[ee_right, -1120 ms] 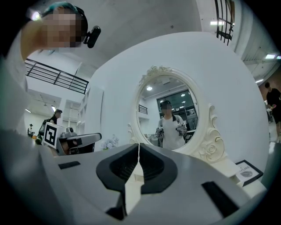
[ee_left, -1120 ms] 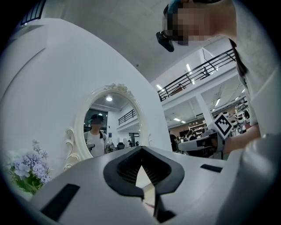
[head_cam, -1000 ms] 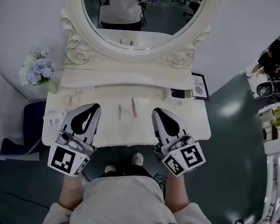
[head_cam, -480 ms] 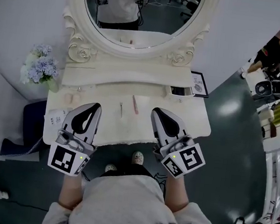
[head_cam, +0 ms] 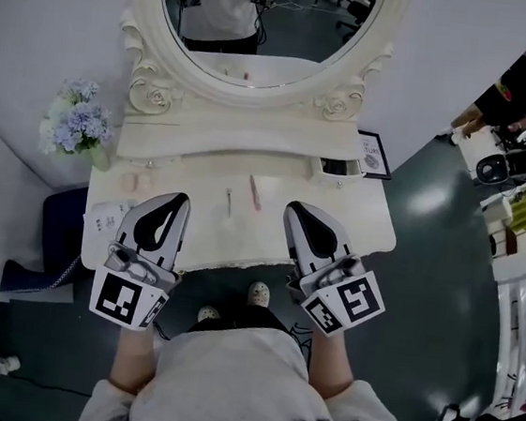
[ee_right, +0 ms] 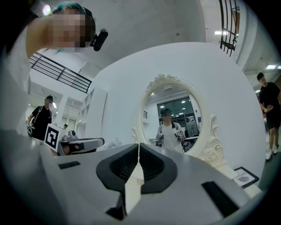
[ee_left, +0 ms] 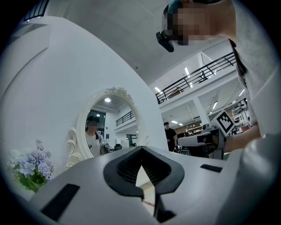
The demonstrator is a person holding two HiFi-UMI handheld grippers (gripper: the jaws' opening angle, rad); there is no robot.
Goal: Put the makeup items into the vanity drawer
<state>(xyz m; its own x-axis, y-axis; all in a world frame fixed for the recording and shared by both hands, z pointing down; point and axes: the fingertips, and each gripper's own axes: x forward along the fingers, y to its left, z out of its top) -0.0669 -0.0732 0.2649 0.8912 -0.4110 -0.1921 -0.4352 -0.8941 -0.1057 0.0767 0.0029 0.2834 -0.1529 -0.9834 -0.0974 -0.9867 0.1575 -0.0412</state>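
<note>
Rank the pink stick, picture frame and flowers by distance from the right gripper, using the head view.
1. pink stick: lies just left of the right gripper, near its tips.
2. picture frame: farther back and to the right.
3. flowers: far over on the left, clearly the farthest.

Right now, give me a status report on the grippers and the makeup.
Left hand-held gripper shut, empty; right hand-held gripper same. Slim pink makeup stick, thin grey pencil lying on cream vanity tabletop, ahead, between grippers. Nothing blocking them.
</note>
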